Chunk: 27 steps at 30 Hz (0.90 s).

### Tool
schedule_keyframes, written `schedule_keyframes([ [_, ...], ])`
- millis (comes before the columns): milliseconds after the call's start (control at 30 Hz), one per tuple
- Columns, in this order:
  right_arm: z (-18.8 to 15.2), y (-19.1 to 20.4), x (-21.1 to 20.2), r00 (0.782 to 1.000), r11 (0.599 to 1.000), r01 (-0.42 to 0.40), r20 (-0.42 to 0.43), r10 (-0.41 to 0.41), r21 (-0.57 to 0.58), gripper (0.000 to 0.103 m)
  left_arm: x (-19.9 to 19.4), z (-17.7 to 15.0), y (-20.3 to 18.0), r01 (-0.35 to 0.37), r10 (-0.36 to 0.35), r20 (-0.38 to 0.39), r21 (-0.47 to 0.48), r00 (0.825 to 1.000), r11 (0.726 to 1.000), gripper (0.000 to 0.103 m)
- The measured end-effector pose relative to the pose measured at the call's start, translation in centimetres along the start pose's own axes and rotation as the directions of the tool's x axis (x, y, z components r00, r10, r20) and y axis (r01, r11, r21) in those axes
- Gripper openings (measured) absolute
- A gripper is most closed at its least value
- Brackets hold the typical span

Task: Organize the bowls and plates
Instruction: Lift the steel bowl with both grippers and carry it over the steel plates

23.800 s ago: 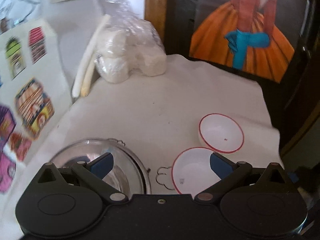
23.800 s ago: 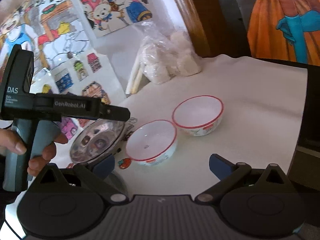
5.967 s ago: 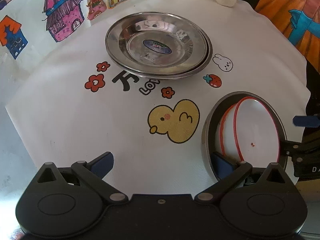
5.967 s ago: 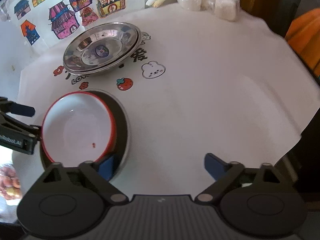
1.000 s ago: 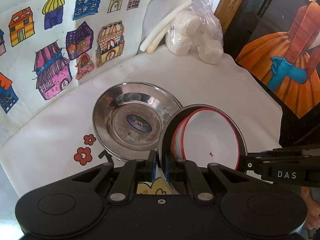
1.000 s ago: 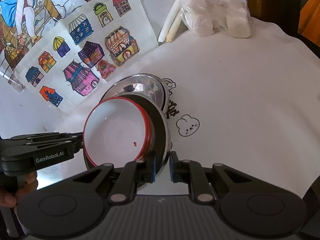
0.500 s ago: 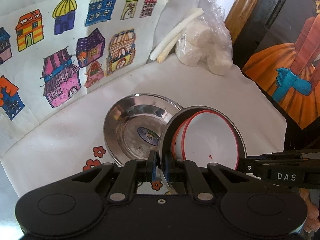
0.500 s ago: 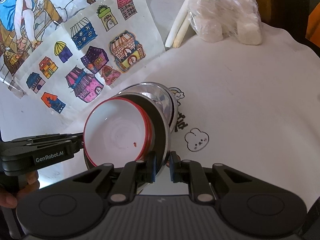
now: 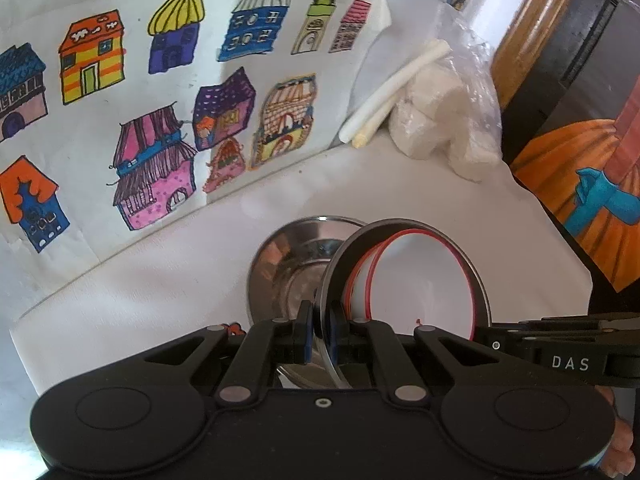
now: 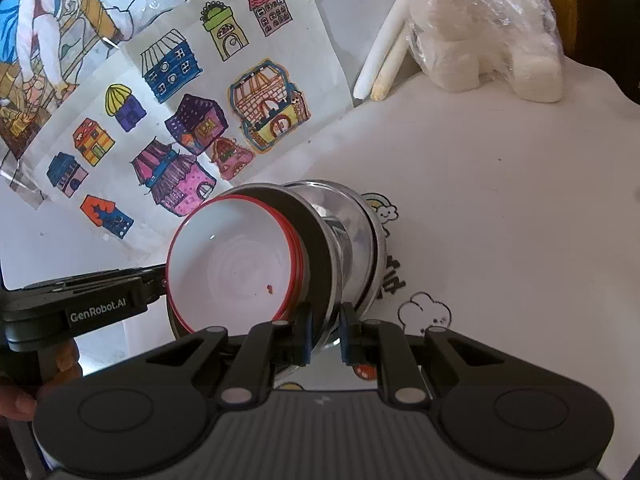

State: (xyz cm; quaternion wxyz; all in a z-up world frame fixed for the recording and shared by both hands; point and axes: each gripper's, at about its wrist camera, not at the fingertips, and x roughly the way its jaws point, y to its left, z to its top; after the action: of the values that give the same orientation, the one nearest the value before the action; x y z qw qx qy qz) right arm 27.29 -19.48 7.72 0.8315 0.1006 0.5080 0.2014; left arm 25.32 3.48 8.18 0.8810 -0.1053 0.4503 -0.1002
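Left wrist view: steel plate [image 9: 404, 226] carrying nested red-rimmed white bowls [image 9: 424, 280], lifted above stacked shiny steel plates [image 9: 288, 260] on white cartoon-print tablecloth [image 9: 160, 280]. Left gripper [image 9: 319, 334] pinched tight on plate's rim; right gripper [image 10: 325, 332] clamped on opposite rim. Behind: house drawings [image 10: 192, 120], bagged white lumps [image 10: 488, 36].

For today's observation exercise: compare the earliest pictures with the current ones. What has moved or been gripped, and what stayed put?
The two red-rimmed bowls, once side by side on the cloth, are now nested in a steel plate. The left gripper and right gripper, open before, are now shut on that plate's rim from opposite sides, holding it over the other steel plates. The bag of white blocks and house drawings stayed put.
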Motion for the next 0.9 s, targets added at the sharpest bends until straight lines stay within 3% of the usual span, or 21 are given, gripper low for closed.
schedule_keyframes([
  [900, 2.2, 0.0, 2.5, 1.0, 1.0, -0.01, -0.016, 0.011, 0.014, 0.015, 2.2, 1.3, 1.9, -0.006, 0.006, -0.008, -0.057, 1.0, 0.998, 0.006],
])
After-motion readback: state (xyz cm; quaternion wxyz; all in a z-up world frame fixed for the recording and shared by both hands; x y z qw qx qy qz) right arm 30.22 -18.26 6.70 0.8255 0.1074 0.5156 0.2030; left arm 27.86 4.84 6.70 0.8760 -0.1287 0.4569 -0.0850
